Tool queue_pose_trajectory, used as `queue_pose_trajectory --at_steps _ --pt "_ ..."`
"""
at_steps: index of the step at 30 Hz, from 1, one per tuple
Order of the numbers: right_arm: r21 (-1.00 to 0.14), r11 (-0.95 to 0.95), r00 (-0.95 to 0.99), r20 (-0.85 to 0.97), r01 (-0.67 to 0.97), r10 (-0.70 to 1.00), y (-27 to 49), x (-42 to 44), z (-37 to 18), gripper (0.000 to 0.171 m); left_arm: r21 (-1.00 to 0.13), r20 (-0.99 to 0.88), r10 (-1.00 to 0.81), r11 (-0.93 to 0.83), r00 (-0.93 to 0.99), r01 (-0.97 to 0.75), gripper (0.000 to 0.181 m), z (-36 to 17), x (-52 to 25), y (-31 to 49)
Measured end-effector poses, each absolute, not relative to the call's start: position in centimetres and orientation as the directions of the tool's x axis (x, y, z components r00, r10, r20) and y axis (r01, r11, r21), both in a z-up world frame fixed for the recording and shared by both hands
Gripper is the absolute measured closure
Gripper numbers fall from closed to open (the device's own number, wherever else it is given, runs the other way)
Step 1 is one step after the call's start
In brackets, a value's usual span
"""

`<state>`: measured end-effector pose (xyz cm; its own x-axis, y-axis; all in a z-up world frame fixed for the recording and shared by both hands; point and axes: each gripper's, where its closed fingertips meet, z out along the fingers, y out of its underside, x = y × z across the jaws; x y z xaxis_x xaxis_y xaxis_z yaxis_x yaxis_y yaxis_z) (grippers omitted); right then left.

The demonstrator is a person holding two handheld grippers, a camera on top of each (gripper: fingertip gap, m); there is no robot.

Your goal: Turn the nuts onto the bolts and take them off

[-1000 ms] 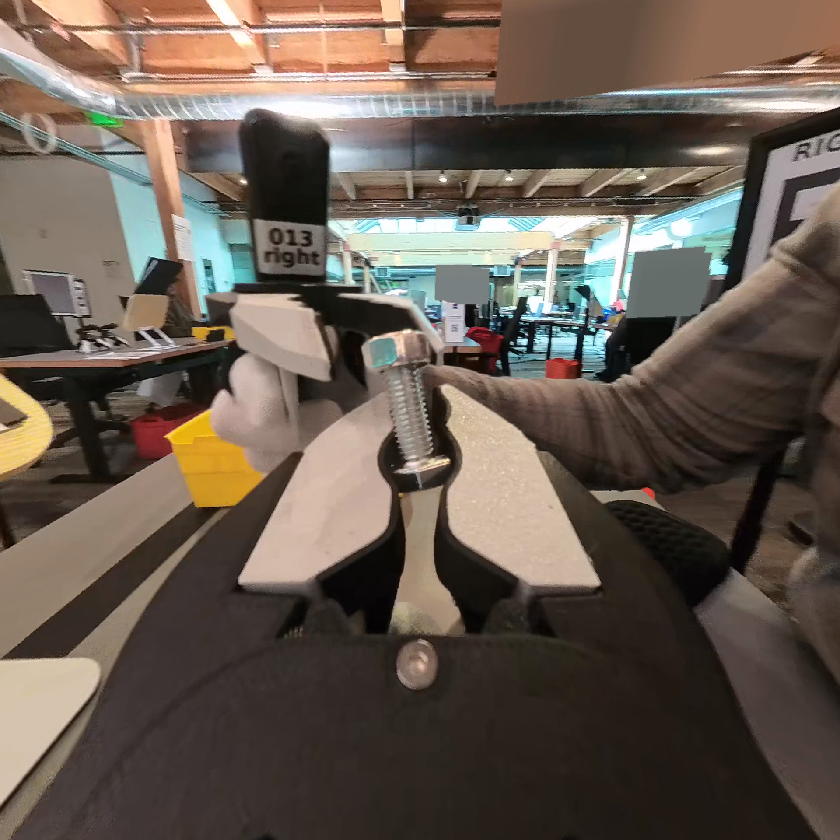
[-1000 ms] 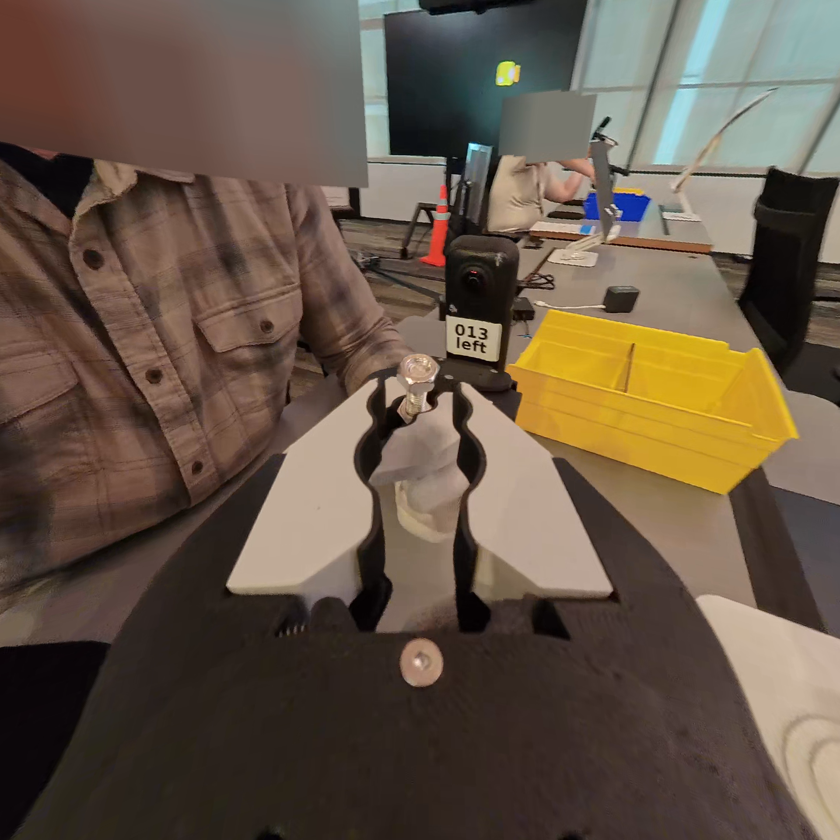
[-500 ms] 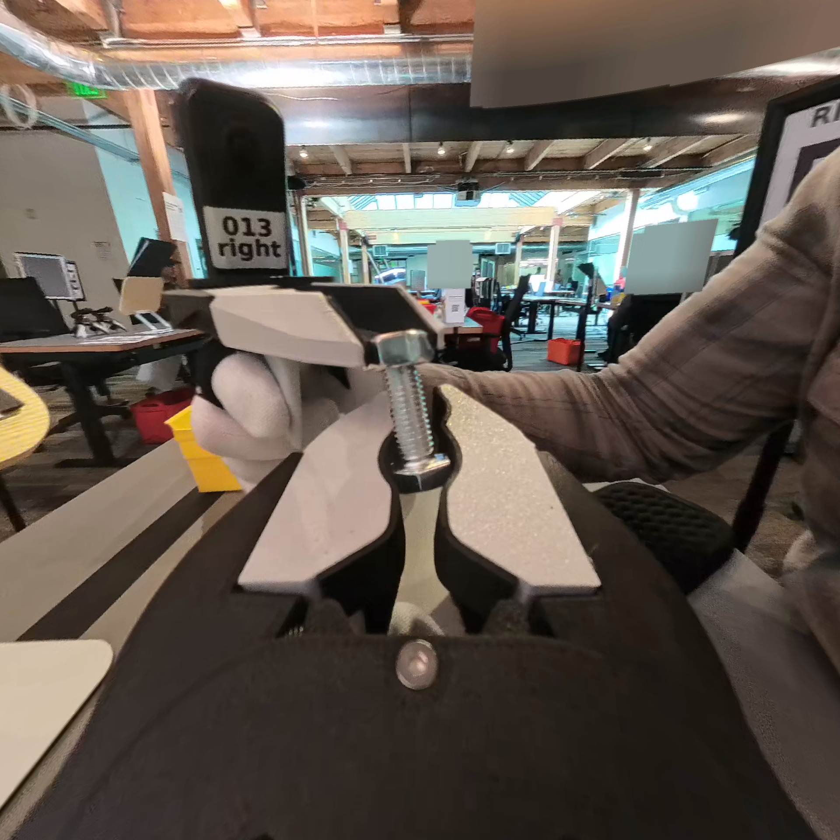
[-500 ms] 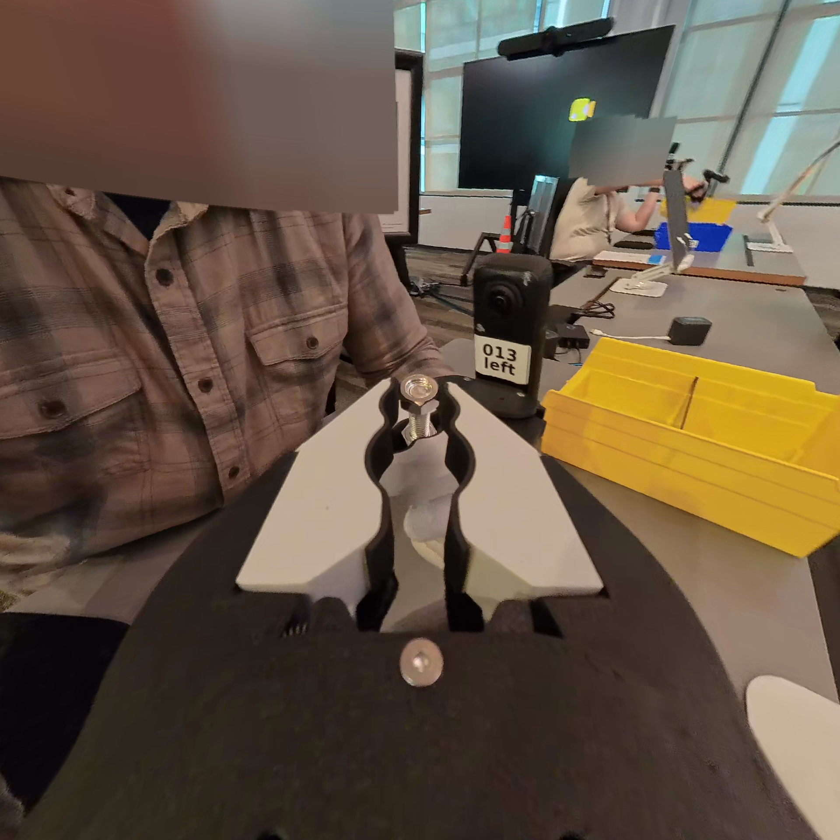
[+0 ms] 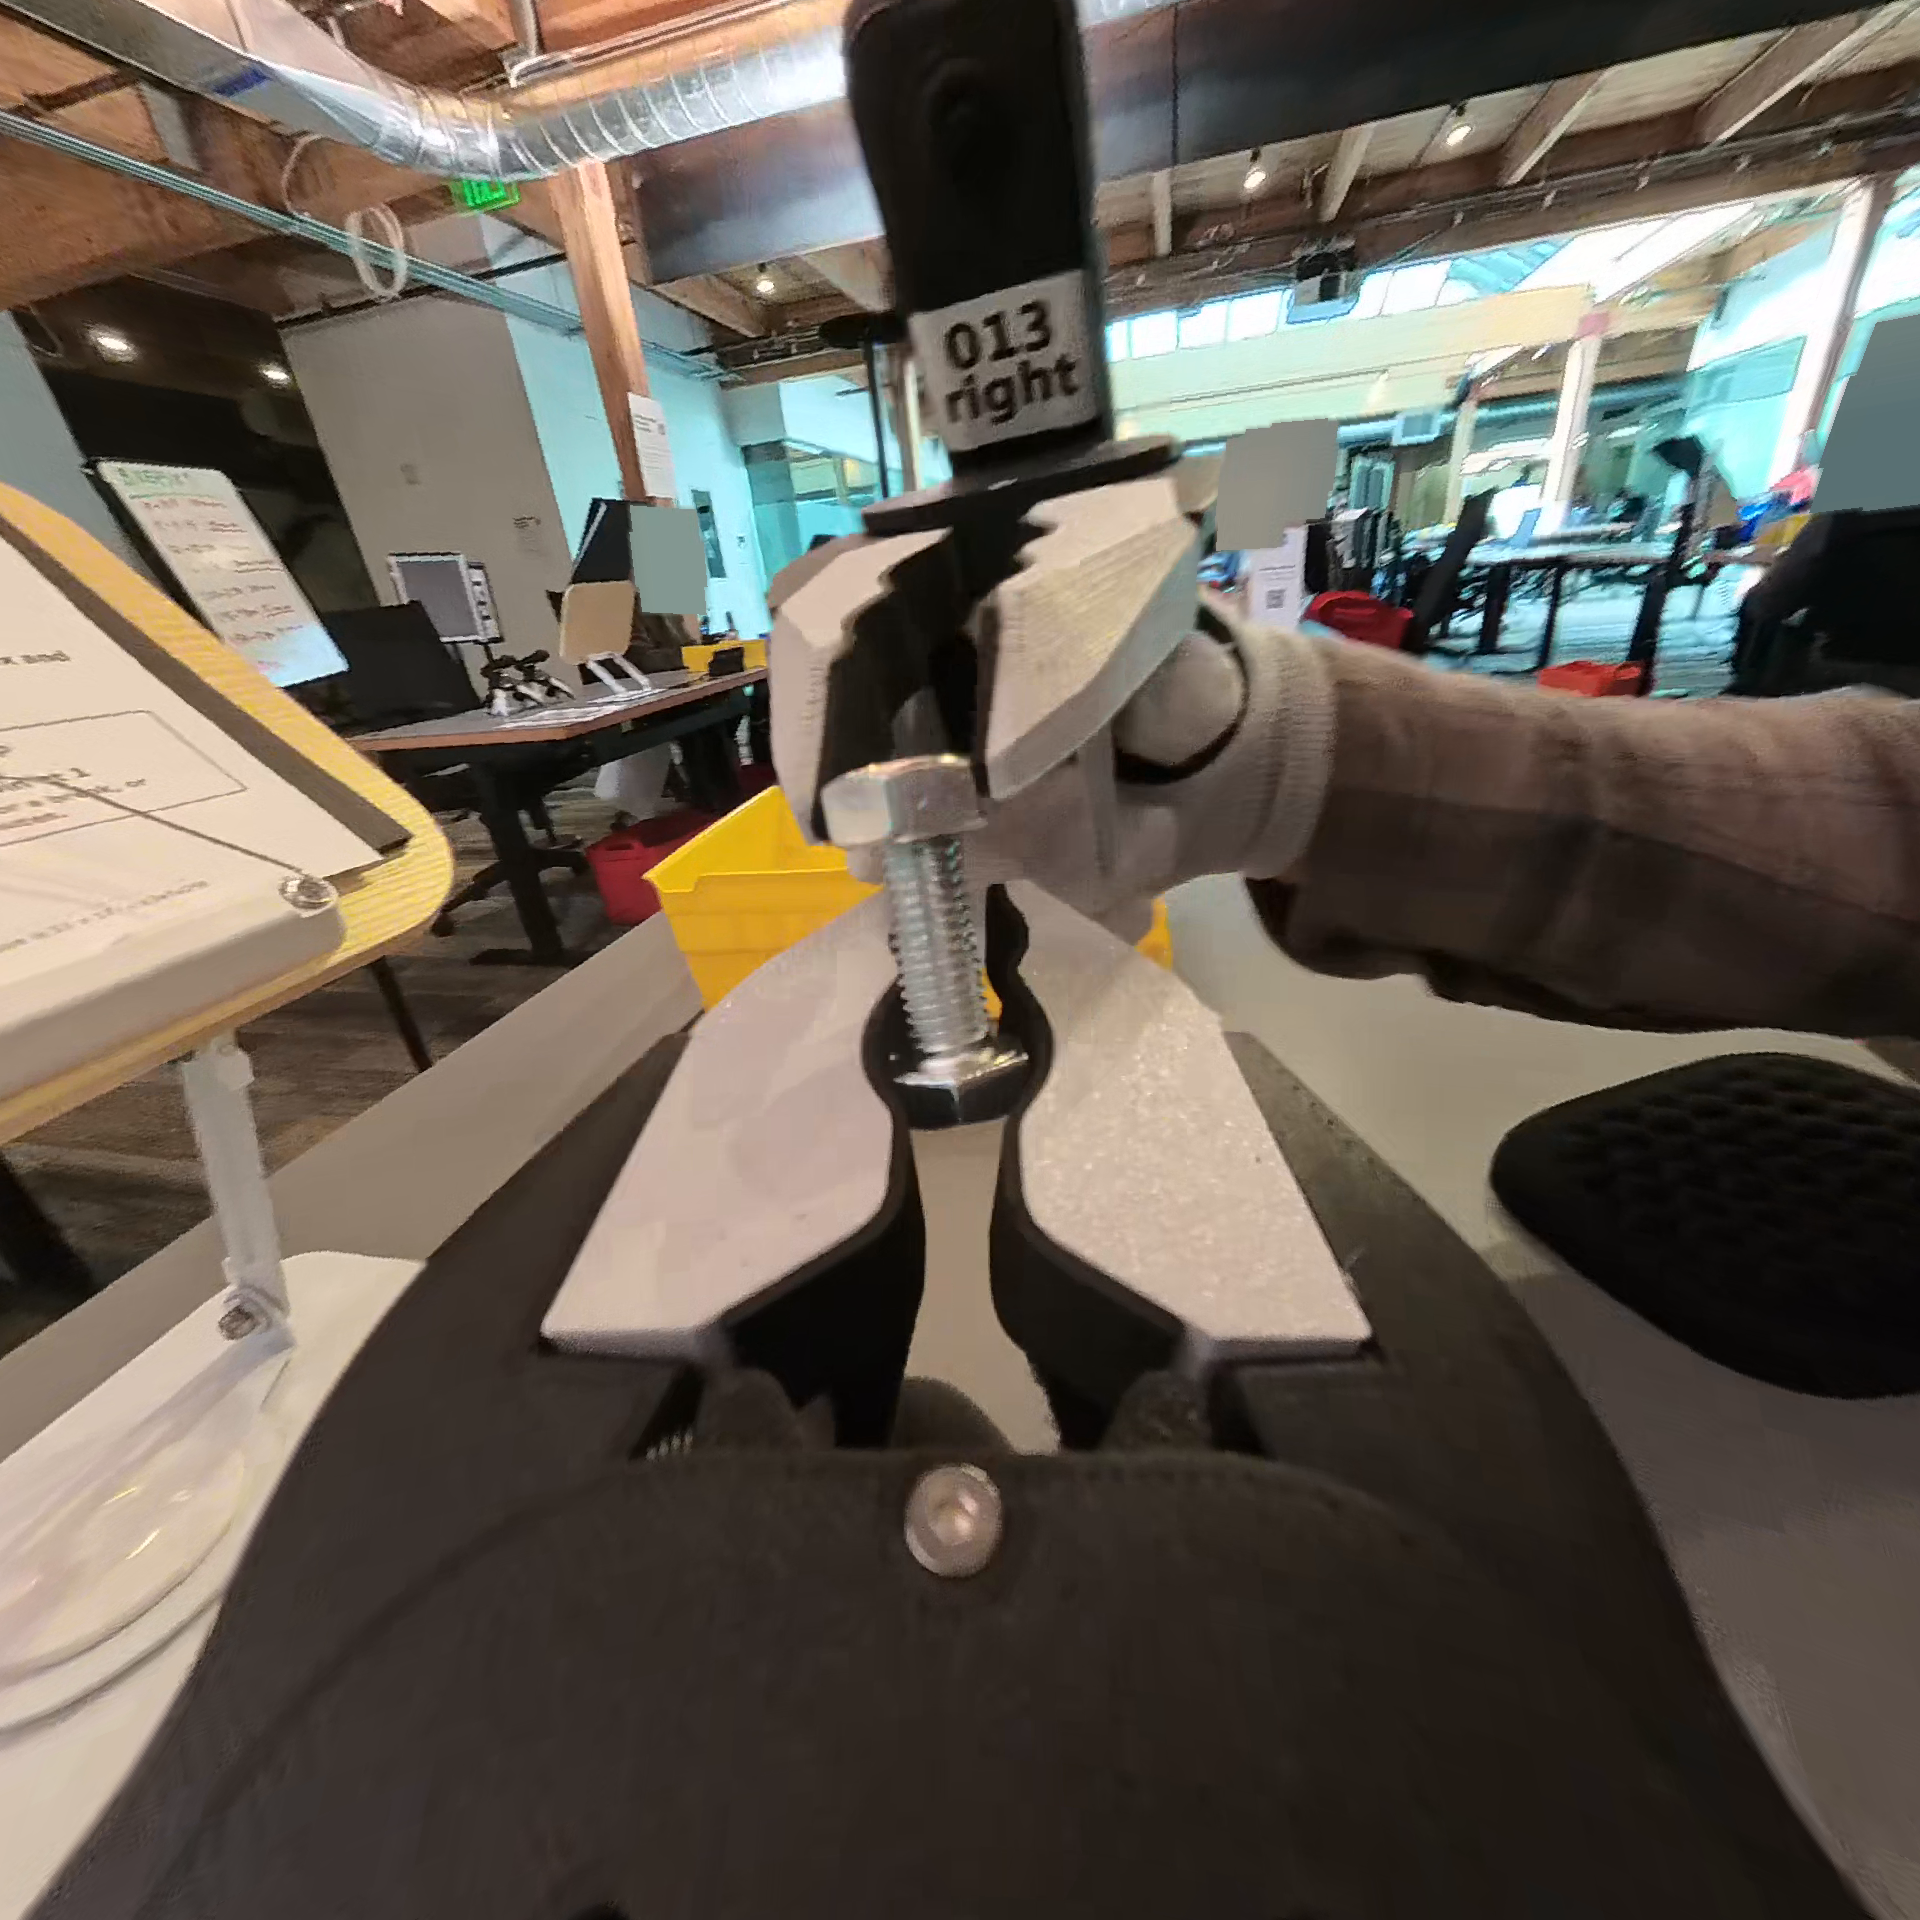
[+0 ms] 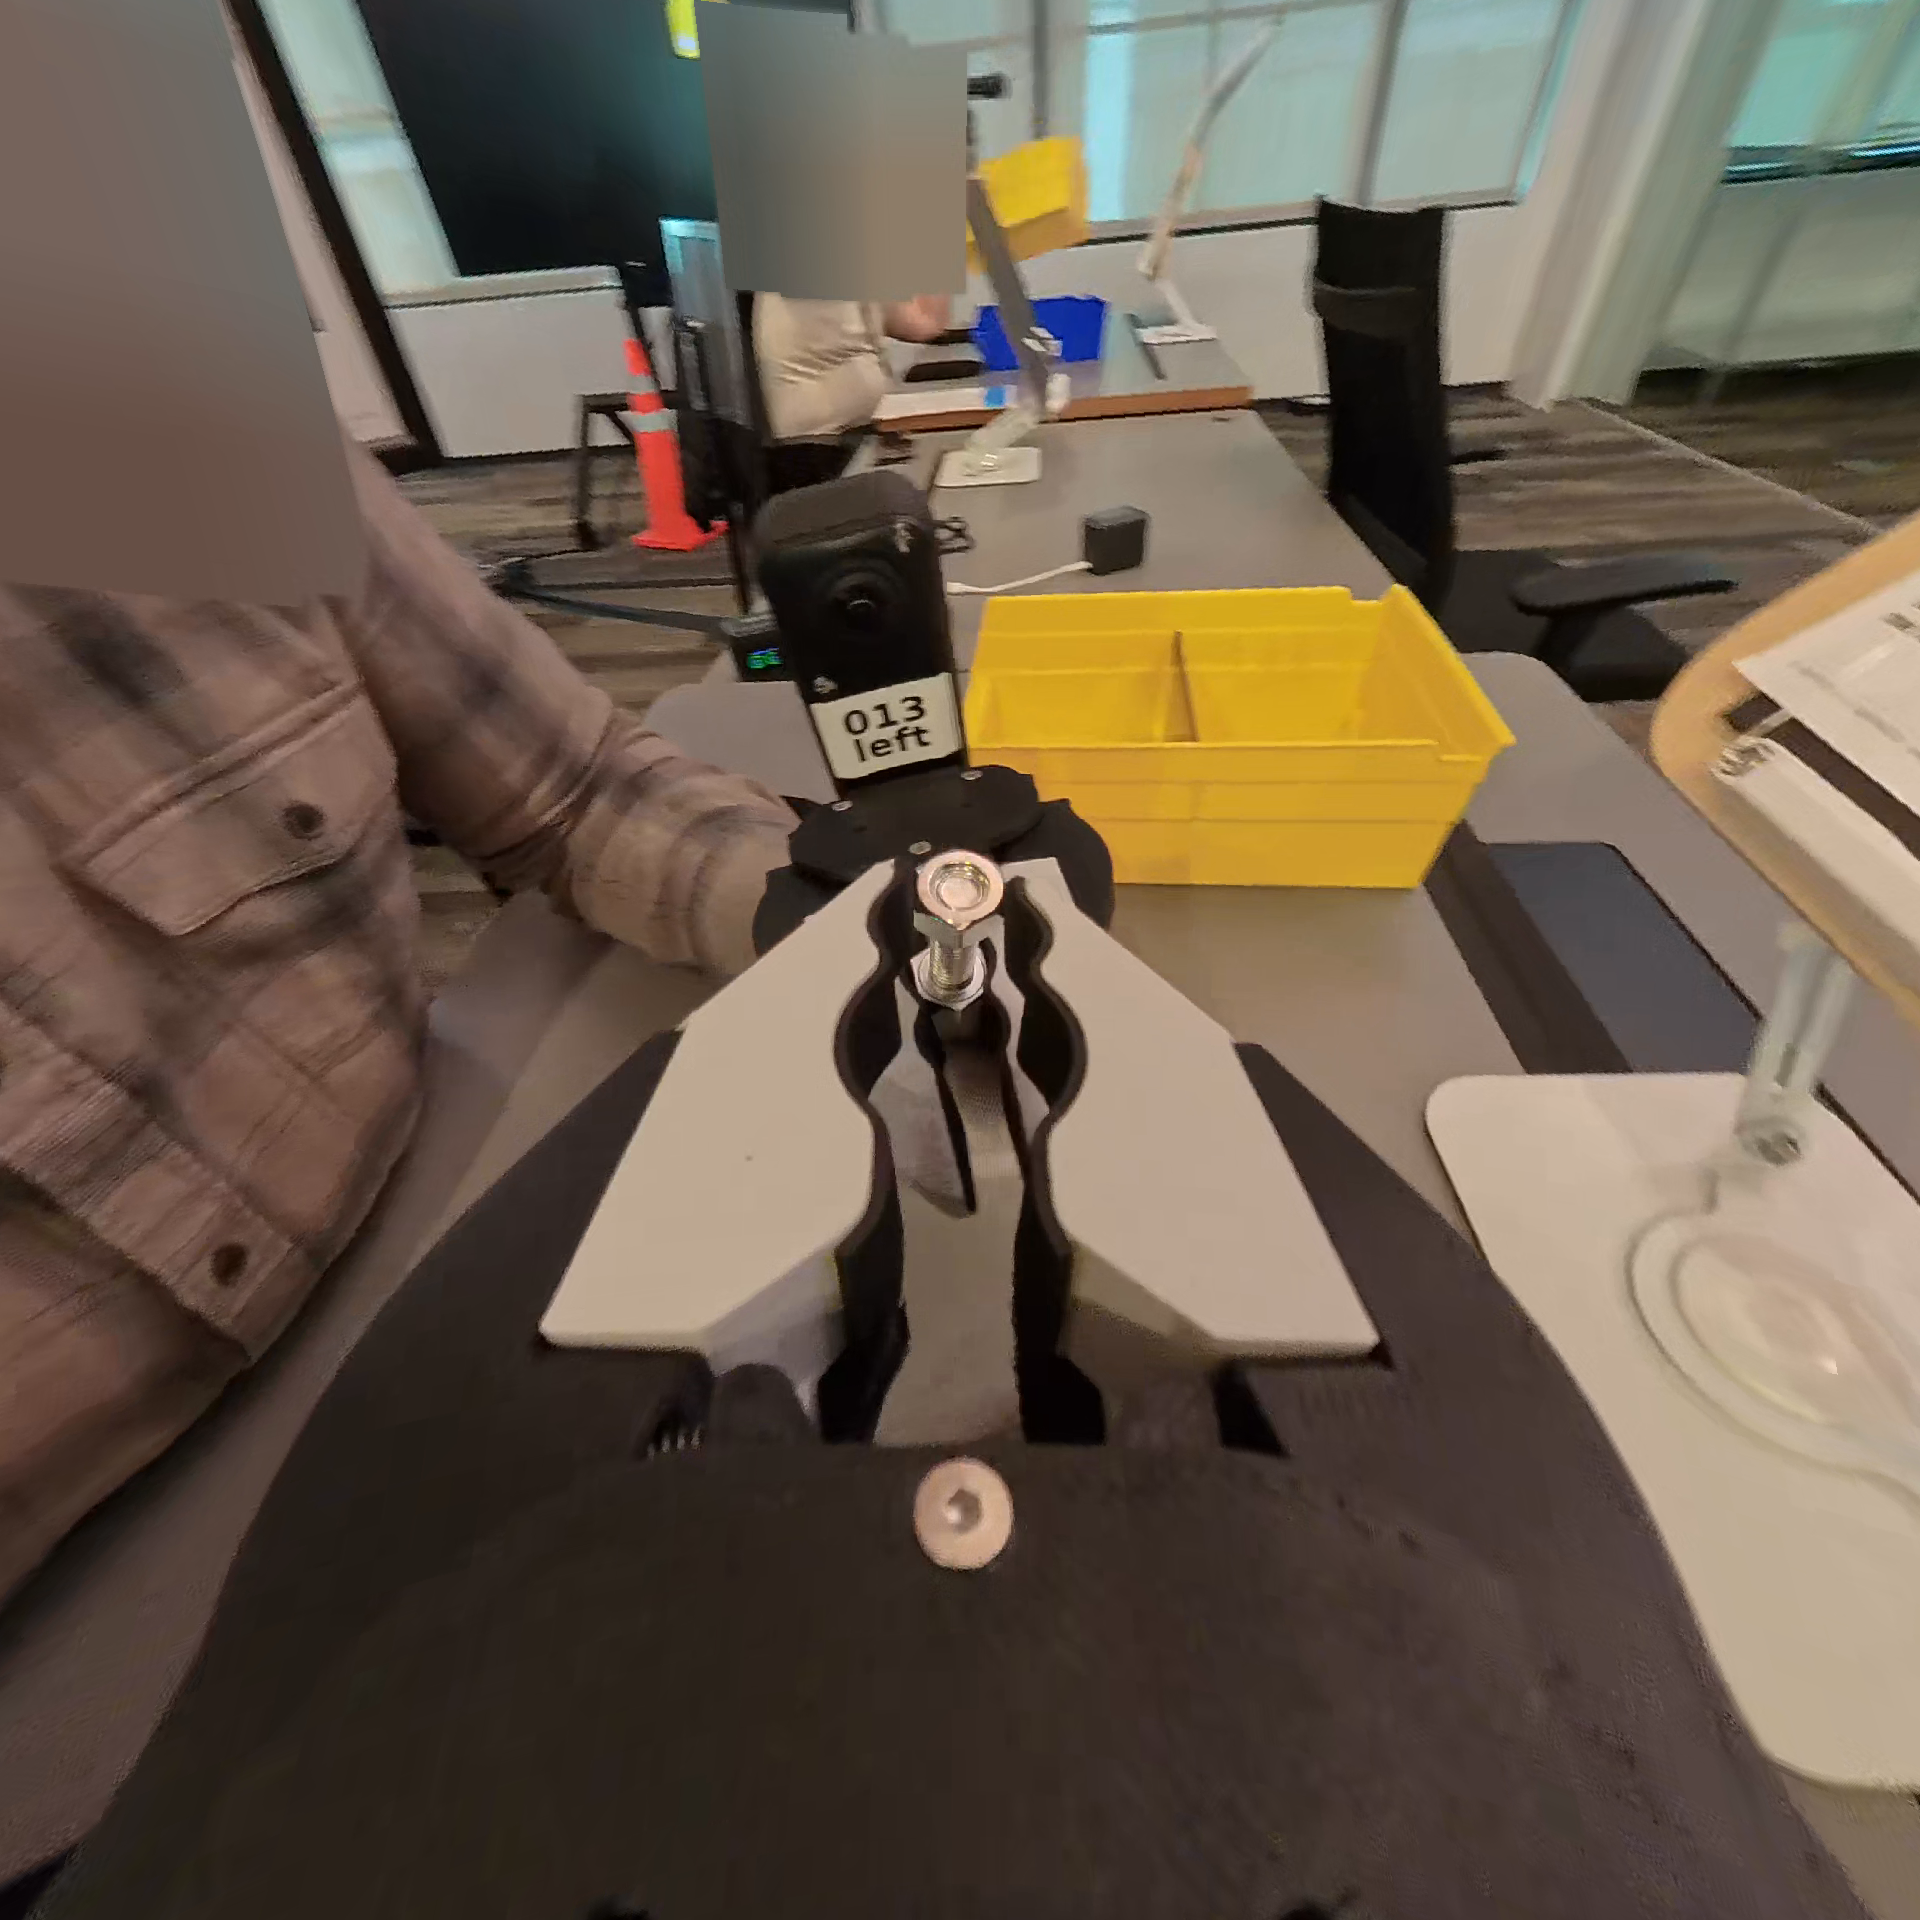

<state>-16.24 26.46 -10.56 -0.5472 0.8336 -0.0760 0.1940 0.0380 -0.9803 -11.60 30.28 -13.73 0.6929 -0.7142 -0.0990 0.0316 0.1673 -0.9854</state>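
A silver bolt [image 5: 935,935] stands upright with a hex nut [image 5: 956,1081] on the lower end of its thread. My left gripper [image 5: 956,1039] is shut on the nut. My right gripper [image 5: 904,790] comes from above and behind, its fingertips closed on the bolt's hex head. In the right wrist view the bolt head [image 6: 958,894] sits between the tips of my right gripper [image 6: 958,906], with the nut [image 6: 951,985] just below it. The left gripper [image 6: 954,1023] shows through the gap beneath. Both are held above the grey table [image 6: 1299,966].
A yellow divided bin [image 6: 1226,727] stands on the table behind the grippers. A document stand with a white base [image 6: 1662,1247] is at the right. A person in a plaid shirt [image 6: 208,935] sits close at the left. A black armrest [image 5: 1714,1195] is beside the table. Spacing between my two grippers at the tips: around 6 cm. Left tips and right tips are each some 30 cm from the white base [image 6: 1662,1247]. It is also in sight in the left wrist view [image 5: 59,1670].
The right gripper has swung around the bolt head from lying sideways to standing upright above it. The left gripper still holds the nut. Both views have shifted.
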Motion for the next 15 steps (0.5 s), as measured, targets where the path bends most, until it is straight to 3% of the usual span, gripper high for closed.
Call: queue_pose_trajectory --at_steps 7,15 --pt "-0.971 -0.006 -0.236 -0.064 0.238 0.970 27.2 -16.9 -11.2 0.156 -0.987 -0.115 -0.627 0.161 0.770 -0.016 0.171 -14.5 -12.4 31.6" --pt "-0.989 -0.076 0.184 -0.053 0.123 0.982 28.3 -17.3 -11.7 0.156 -0.991 -0.091 -0.531 0.129 0.843 -0.026 0.172 -15.4 -13.1 32.7"
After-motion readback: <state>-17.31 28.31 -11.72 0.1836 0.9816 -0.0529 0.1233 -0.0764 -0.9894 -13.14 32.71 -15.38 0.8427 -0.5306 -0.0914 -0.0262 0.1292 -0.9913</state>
